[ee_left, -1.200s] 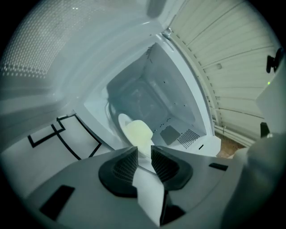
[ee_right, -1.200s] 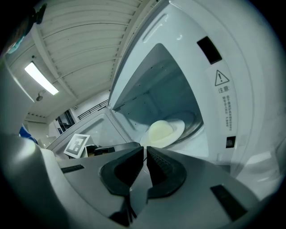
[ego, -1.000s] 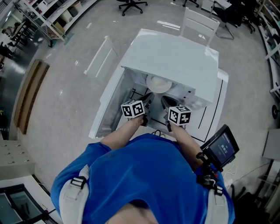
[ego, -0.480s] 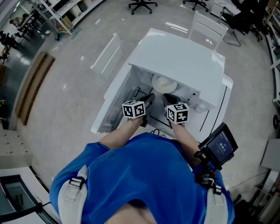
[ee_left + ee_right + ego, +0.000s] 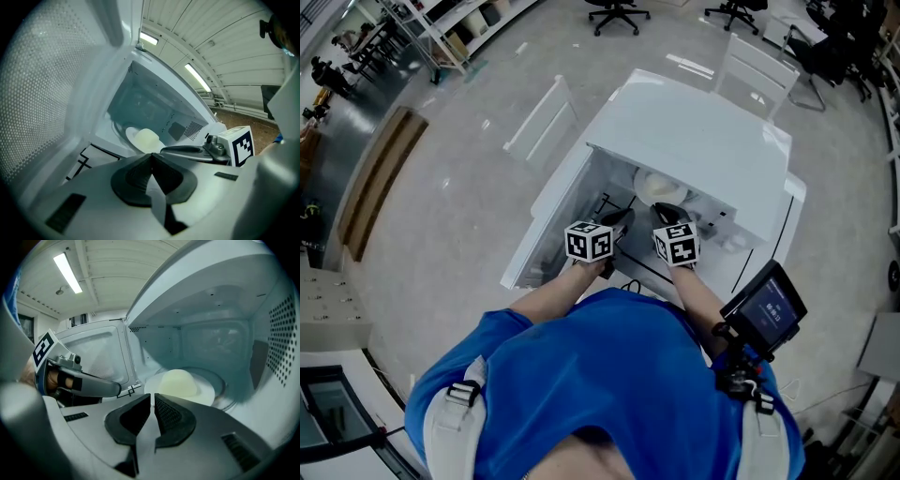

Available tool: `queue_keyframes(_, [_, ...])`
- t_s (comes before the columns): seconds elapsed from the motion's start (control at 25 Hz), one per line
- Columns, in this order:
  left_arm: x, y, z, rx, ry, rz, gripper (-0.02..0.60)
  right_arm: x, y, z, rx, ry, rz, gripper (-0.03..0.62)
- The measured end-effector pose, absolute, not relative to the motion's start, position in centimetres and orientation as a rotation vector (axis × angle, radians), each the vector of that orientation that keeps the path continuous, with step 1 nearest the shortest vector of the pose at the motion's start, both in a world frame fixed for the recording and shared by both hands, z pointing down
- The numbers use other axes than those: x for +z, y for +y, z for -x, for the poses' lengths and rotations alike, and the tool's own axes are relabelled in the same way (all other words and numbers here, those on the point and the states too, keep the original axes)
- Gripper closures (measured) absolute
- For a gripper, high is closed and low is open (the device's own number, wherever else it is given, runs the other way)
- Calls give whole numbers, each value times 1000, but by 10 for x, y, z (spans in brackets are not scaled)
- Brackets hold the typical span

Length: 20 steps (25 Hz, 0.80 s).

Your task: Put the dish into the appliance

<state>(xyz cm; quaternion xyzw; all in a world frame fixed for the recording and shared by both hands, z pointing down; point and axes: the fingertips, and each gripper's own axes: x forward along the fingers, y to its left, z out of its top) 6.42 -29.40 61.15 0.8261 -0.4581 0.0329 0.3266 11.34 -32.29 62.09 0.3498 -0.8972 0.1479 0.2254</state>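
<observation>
The white microwave [image 5: 703, 141] stands with its door [image 5: 546, 225] swung open to the left. Inside, on the turntable, sits a white plate with a pale dome on it [image 5: 654, 186] [image 5: 143, 139] [image 5: 180, 384]. My left gripper [image 5: 623, 220] [image 5: 151, 157] hovers at the cavity mouth, shut with nothing in it. Beside it on the right, my right gripper [image 5: 670, 214] [image 5: 153, 399] is also shut and empty, its tips just short of the plate's near rim. Each gripper shows in the other's view: the right gripper [image 5: 187, 151], the left gripper [image 5: 93, 386].
A small screen [image 5: 766, 314] is mounted at the person's right hip. A white chair [image 5: 755, 61] stands behind the microwave's cabinet and a white panel [image 5: 539, 117] to its left. Office chairs [image 5: 619, 11] are farther back on the grey floor.
The head view has shifted, so the microwave sits lower and more to the right. Both grippers stay shut at the opening, the right one slightly nearer the plate.
</observation>
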Motion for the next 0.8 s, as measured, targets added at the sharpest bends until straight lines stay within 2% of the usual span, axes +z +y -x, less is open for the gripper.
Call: queue_keyframes(0.8, [612,-306,-51,86,-1216,-2183,575,636,-354,-111,388,-2405,-1013,591])
